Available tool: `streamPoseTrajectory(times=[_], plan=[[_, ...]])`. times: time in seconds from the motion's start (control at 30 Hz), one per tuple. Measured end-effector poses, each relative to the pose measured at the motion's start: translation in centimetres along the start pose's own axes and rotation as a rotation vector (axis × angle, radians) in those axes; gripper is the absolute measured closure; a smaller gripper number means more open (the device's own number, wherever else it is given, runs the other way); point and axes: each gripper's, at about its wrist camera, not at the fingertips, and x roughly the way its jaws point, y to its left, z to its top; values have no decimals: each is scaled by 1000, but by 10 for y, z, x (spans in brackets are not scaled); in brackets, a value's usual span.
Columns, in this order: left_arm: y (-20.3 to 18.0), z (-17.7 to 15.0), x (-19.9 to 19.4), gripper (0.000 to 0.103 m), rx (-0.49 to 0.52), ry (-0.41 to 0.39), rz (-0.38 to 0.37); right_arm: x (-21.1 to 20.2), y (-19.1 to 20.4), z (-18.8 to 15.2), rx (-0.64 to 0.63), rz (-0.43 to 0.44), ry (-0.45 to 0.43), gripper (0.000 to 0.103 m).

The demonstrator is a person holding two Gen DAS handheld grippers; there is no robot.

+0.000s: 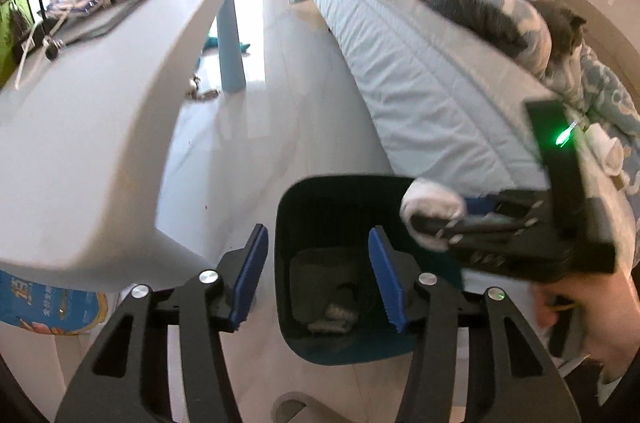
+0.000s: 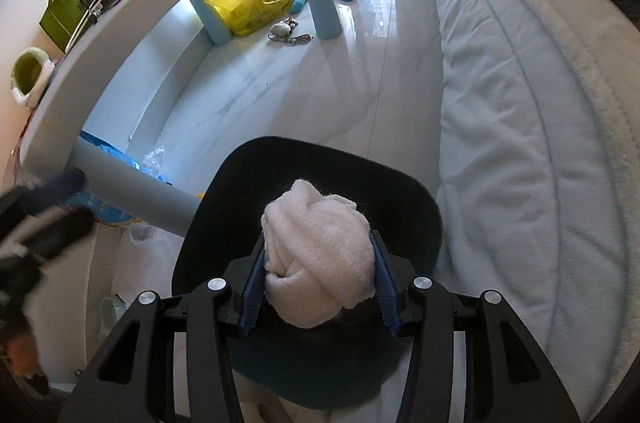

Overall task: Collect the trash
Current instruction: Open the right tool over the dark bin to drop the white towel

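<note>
Clamping one white cloth wad (image 2: 318, 259) over one dark bin (image 2: 424, 219), lower centre: right hand-held gripper (image 2: 318, 289) | left hand-held gripper (image 1: 316, 275) spread wide, empty | bin contents dim, indistinct

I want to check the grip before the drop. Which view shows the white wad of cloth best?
The right wrist view: the white wad of cloth fills the centre, clamped between the right gripper pads, above the dark bin. The left wrist view shows it only small and blurred at the bin's edge.

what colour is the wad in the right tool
White wad, clearest in the right wrist view.
</note>
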Motion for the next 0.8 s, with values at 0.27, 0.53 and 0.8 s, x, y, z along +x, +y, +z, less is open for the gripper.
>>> streamPoseTrajectory(times=[0.27,0.53,0.8], plan=[[-2,14,-23,56,1,-67,16,20,3,-8,-9,-13,47,54],[-12,25,-49,59,20,-112,25,40,9,-21,-37,-24,103,54],[-19,36,-73,60,14,-162,18,47,11,-31,-66,-35,131,44]])
